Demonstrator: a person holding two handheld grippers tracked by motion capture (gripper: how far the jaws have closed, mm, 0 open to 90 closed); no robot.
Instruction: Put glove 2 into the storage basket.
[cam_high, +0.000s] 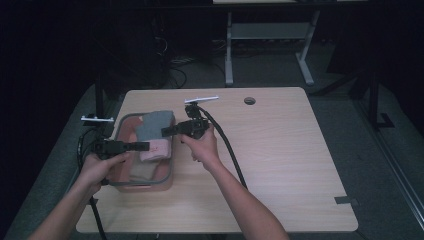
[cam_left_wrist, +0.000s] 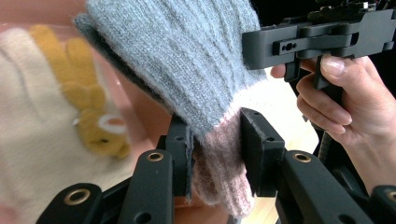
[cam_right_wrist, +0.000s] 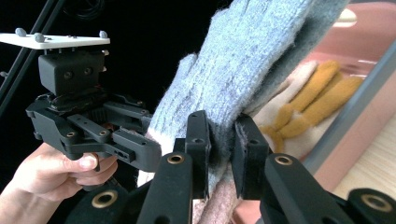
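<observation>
The grey-and-pink glove (cam_left_wrist: 187, 70) hangs over the pink basket (cam_high: 167, 182) near the bench's (cam_high: 280, 165) left edge. The left tool (cam_left_wrist: 215, 154) pinches its pink cuff; the right tool (cam_right_wrist: 222, 149) clamps its grey knit. A cream glove (cam_left_wrist: 32, 140) lies inside.

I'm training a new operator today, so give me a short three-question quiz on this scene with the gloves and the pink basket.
1. True or false: both grippers are shut on the same grey and pink knitted glove.
2. Which part of that glove does the left gripper pinch: A the pink cuff, B a grey fingertip, C nothing?
3. What lies in the pink basket beside the held glove?

Key:
1. True; the right gripper pinches its grey part.
2. A.
3. A cream glove with yellow fingers.
</observation>
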